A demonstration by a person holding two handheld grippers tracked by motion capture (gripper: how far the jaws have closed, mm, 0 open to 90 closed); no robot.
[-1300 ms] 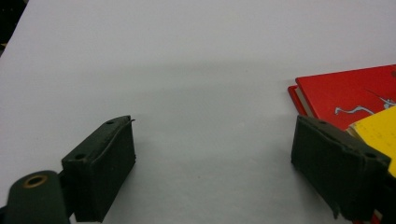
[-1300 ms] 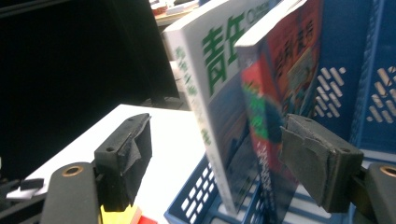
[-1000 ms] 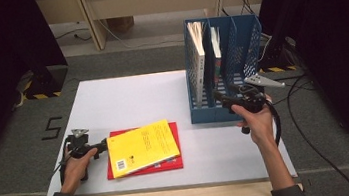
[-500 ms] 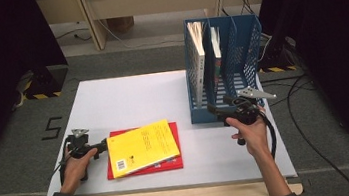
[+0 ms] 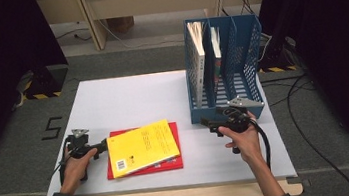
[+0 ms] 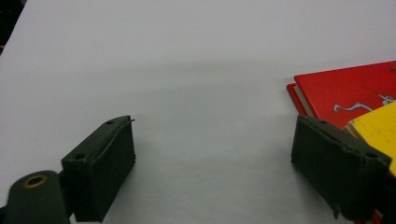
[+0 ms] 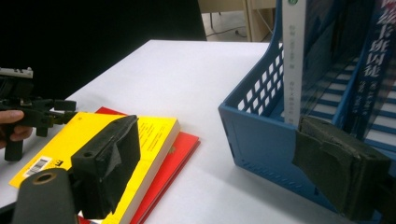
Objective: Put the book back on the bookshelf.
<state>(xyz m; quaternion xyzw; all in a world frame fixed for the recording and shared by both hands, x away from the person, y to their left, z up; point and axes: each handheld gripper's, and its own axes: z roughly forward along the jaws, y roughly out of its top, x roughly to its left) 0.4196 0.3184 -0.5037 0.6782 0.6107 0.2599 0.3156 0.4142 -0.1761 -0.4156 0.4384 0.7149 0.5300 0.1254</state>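
On the desk [image 5: 127, 98] two books lie stacked, the upper book [image 5: 142, 147] atop the lower book [image 5: 170, 163]; the file rack [image 5: 247, 74] stands behind and to their right; two upright books [image 5: 199, 59] stand in its left compartments.

"5" [image 5: 53, 128] marked on floor, seemingly.

Yellow book [image 5: 143, 147], centre-left of high view: white barcode label at lower corner. Red book [image 5: 174, 162] beneath: white line drawing on cover. Blue file rack [image 5: 239, 65], upper right: perforated grid walls. White-spined book [image 5: 197, 65] in rack. Table [image 5: 127, 98] plain pale grey-white. Gripper pads [image 7: 109, 165] black.
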